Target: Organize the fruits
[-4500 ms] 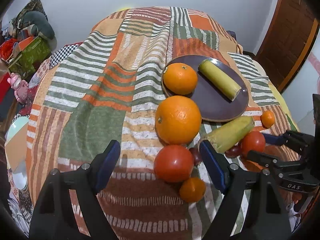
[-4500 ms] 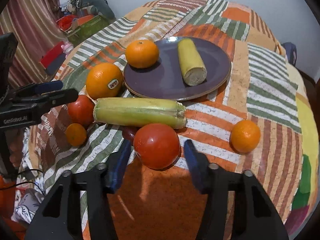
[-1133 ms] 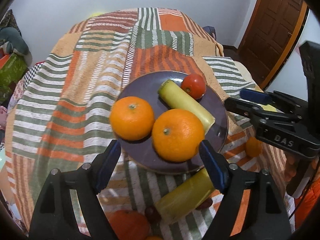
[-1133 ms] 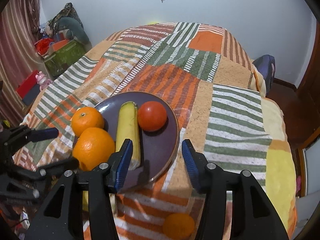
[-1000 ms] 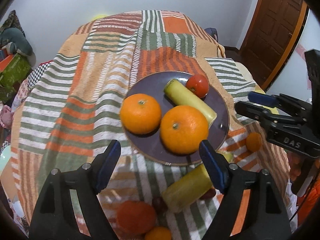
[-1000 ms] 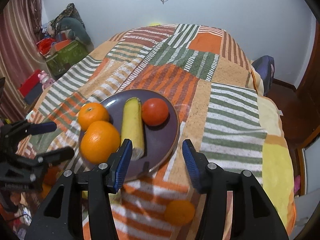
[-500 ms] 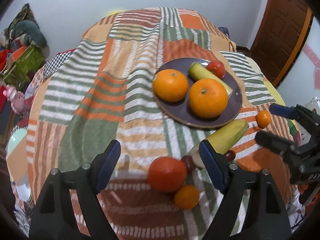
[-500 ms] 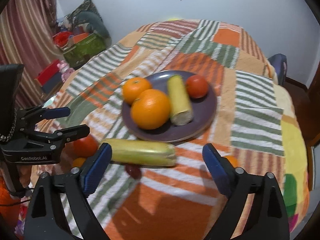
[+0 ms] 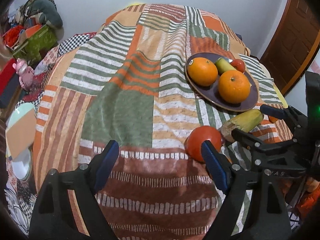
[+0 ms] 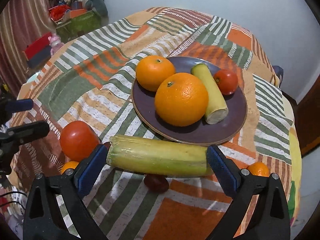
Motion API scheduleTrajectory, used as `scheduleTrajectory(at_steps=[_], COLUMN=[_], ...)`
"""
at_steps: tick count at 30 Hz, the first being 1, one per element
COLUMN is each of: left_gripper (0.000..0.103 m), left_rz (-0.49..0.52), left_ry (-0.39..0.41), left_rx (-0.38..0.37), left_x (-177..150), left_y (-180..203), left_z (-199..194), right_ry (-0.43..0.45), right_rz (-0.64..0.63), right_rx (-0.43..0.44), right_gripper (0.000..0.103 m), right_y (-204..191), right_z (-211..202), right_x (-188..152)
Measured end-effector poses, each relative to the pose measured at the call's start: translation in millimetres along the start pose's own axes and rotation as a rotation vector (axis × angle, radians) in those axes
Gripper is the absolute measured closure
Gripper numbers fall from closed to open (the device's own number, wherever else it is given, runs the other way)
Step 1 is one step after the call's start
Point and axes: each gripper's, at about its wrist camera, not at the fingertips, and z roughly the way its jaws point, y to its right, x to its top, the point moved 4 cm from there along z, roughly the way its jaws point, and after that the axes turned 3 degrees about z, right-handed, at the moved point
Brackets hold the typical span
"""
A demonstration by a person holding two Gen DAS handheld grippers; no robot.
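Observation:
A dark purple plate [image 10: 236, 124] [image 9: 216, 98] holds two oranges [image 10: 181, 99], a short corn piece [image 10: 210, 94] and a small tomato [image 10: 226, 81]. A long corn cob [image 10: 158, 156] [image 9: 244, 121] lies on the cloth in front of the plate. My right gripper [image 10: 156, 164] is wide open with the cob lengthwise between its pads. A large tomato [image 10: 78, 140] [image 9: 202, 140] sits left of the cob. My left gripper [image 9: 160, 160] is open and empty over the cloth, its right pad just in front of that tomato.
A small mandarin [image 10: 258, 169] lies right of the cob, another [image 10: 69, 166] below the large tomato, and a dark plum [image 10: 156, 181] under the cob. The patchwork cloth [image 9: 120, 100] covers a round table. Boxes and clutter [image 10: 78, 20] stand at the far left.
Both grippers pulled back from the plate after leaving an orange and a tomato on it. The right gripper opened wider and came down around the long cob. The left swung left.

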Motion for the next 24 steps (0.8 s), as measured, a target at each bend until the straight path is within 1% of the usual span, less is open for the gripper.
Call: scheduleTrajectory(at_steps=[5,8,11,18,24], left_gripper=[0.019,0.019,0.019,0.019,0.019], left_rz=[0.016,0.035,0.051,0.070,0.077], left_ry=[-0.005,0.000,0.002,-0.014,-0.023], left_rx=[-0.019,-0.028,-0.036,-0.047,-0.056], left_x=[-1,1,3,2,2], left_y=[9,17,23,34,39], left_z=[3,3,4,9,13], right_ry=[-0.014,-0.009,0.010,0.051,0.059], right_rz=[0.047,0.080,0.101,0.109,0.136], right_rx=[0.046,0.073,0.081,0.049,0.026], right_gripper=[0.006,0.006,0.006,0.007,0.007], right_y=[12,18,27,41,61], right_z=[-7,-13,-23,-50,-64], right_x=[-2,-5,-8,-17,-26])
